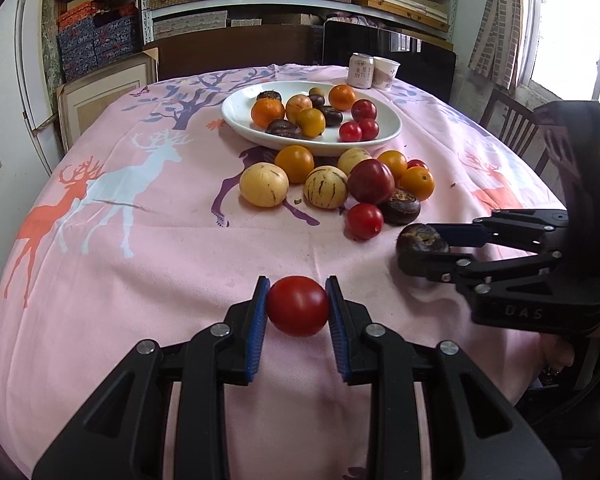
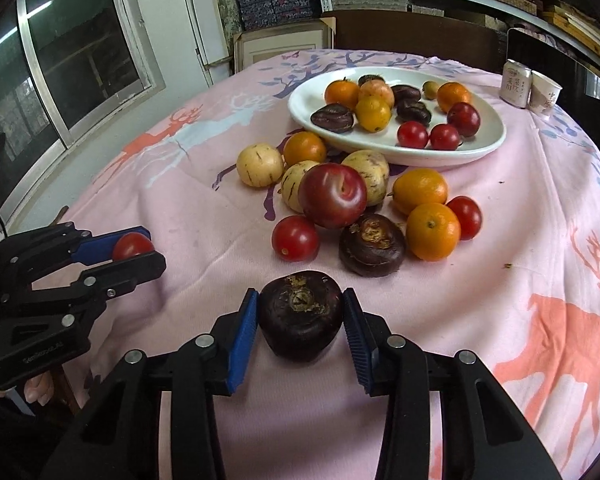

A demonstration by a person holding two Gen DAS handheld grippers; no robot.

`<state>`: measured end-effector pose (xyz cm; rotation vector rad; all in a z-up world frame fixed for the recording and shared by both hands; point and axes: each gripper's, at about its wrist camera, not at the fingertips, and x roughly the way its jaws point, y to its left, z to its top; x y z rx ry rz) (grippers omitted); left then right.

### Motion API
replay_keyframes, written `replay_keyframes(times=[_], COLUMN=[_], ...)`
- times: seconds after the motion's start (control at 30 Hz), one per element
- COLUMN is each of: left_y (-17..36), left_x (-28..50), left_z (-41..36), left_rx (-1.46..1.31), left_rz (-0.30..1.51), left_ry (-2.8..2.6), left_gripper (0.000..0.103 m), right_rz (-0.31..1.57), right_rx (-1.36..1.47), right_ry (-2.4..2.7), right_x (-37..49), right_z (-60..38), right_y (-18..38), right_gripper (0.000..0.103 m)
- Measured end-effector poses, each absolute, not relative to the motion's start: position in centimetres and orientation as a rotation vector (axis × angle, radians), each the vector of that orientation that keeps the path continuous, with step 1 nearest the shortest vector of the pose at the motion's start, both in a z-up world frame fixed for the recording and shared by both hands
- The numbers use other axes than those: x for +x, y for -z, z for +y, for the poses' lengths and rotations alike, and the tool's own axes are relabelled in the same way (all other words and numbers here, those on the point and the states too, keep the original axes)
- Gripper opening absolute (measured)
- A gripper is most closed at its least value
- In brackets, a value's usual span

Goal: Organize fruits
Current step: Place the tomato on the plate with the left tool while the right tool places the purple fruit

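The left gripper (image 1: 298,306) pinches a small red tomato (image 1: 298,306) just above the pink cloth (image 1: 140,260); it looks soft and smooth, so squeeze gently on its round sides; the right gripper (image 2: 300,318) hugs a hard dark water chestnut (image 2: 300,316) near the fruit pile (image 2: 360,208).

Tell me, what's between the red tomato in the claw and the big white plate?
A pile of loose fruit on the pink cloth lies between the tomato and the plate, shown in the left wrist view.
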<state>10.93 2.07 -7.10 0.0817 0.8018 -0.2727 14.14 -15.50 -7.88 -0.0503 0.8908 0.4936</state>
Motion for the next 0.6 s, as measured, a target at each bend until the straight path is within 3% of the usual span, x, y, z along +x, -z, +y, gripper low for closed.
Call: replay_keyframes(times=[0.33, 0.6], left_y=[3.2, 0.6], left_x=[13.3, 19.9], left_z=[1.8, -1.3], left_rx=[0.088, 0.085], left_rz=[0.74, 0.715], left_ry=[0.282, 0.331], left_gripper=[0.028, 0.028], right_rz=[0.723, 0.597], right_rx=[0.039, 0.137], right_ry=[-0.399, -0.311], right_x=[14.9, 20.1], right_z=[-22.7, -27.6], right_y=[2.2, -1.8], right_gripper=[0.043, 0.043])
